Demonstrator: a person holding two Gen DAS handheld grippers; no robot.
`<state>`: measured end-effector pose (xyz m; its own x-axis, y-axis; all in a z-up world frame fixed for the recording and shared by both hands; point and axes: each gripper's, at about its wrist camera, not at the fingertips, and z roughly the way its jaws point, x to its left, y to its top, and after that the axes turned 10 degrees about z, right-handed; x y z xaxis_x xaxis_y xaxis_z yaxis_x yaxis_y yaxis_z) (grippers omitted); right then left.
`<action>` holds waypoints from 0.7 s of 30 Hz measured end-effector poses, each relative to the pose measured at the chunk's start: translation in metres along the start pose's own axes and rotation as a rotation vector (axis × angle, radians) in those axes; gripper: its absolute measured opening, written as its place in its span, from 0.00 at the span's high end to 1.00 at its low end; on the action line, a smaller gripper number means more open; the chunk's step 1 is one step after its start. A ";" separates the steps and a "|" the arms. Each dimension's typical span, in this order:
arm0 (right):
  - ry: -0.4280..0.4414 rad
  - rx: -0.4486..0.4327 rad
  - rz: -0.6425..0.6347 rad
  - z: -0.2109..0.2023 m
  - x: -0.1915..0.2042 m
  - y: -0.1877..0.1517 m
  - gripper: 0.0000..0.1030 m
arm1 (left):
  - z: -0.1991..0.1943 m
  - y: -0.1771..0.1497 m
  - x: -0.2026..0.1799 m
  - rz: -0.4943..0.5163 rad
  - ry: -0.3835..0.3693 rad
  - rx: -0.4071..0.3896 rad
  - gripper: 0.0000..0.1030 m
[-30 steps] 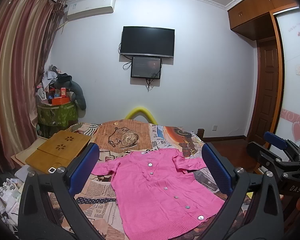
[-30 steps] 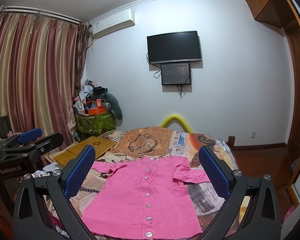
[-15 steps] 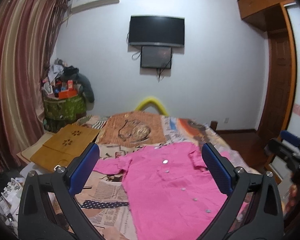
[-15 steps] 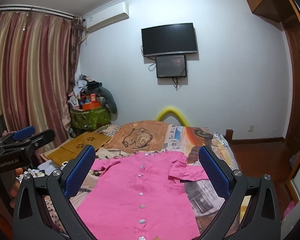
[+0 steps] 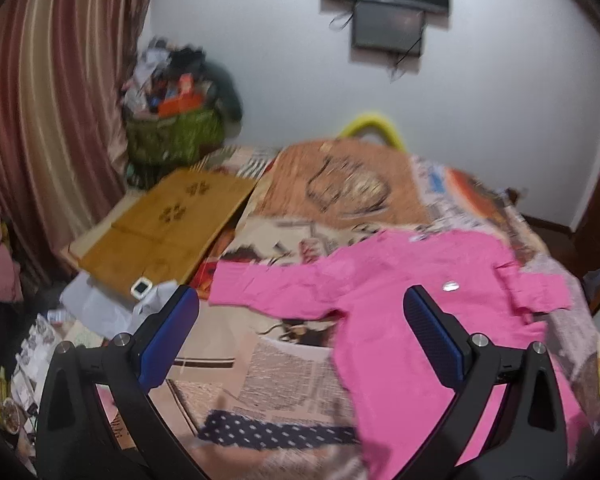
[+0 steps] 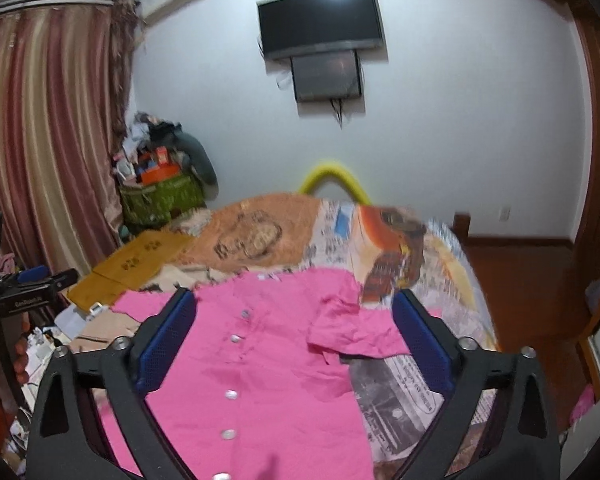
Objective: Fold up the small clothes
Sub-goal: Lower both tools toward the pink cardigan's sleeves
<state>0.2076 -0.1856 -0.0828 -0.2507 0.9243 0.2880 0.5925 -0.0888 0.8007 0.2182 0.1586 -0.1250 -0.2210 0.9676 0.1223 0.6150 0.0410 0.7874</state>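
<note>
— Bedroom, is it? What lies ahead of each tool?

— White wall at the back with a dark television (image 6: pixel 320 20) and a smaller screen (image 6: pixel 326 76) under it, striped curtains (image 6: pixel 48 128) off to the left. Ahead of both tools is a bed (image 6: pixel 456 280) covered in a newspaper-print spread, and the pink cardigan (image 6: pixel 260 360) lies flat on it, buttons up.

— Where is it relative to the left tool?

— The left tool (image 5: pixel 300 344) has its blue fingers spread wide, nothing between them. One pink sleeve (image 5: pixel 268 288) stretches out just ahead of the gap; the body of the garment passes behind the right-hand finger. A dark dotted strip (image 5: pixel 276 432) lies on the bed below the gap.

— And the right tool?

— The right tool (image 6: pixel 294 344) is also wide open and empty. The button row runs straight through the gap between its fingers, and the other sleeve (image 6: pixel 352 328) is folded over near the right-hand finger.

— Anything further left?

— A wooden board (image 5: pixel 160 224) beside the bed, and a heaped green bin (image 5: pixel 172 140) by the curtains. Both views are blurred.
</note>
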 end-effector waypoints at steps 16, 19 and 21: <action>-0.028 0.312 -0.066 0.179 -0.049 0.038 0.42 | 0.164 -0.019 0.070 -0.115 0.000 0.297 0.00; -0.027 0.358 -0.097 0.222 -0.053 0.044 0.42 | 0.170 -0.023 0.069 -0.105 -0.010 0.302 0.00; -0.041 0.386 -0.117 0.246 -0.057 0.046 0.43 | 0.174 -0.026 0.067 -0.087 -0.014 0.318 0.00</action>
<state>0.4375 -0.1507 -0.1920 -0.3073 0.9345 0.1797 0.8077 0.1563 0.5685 0.3197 0.2655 -0.2424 -0.2741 0.9603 0.0523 0.8002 0.1976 0.5662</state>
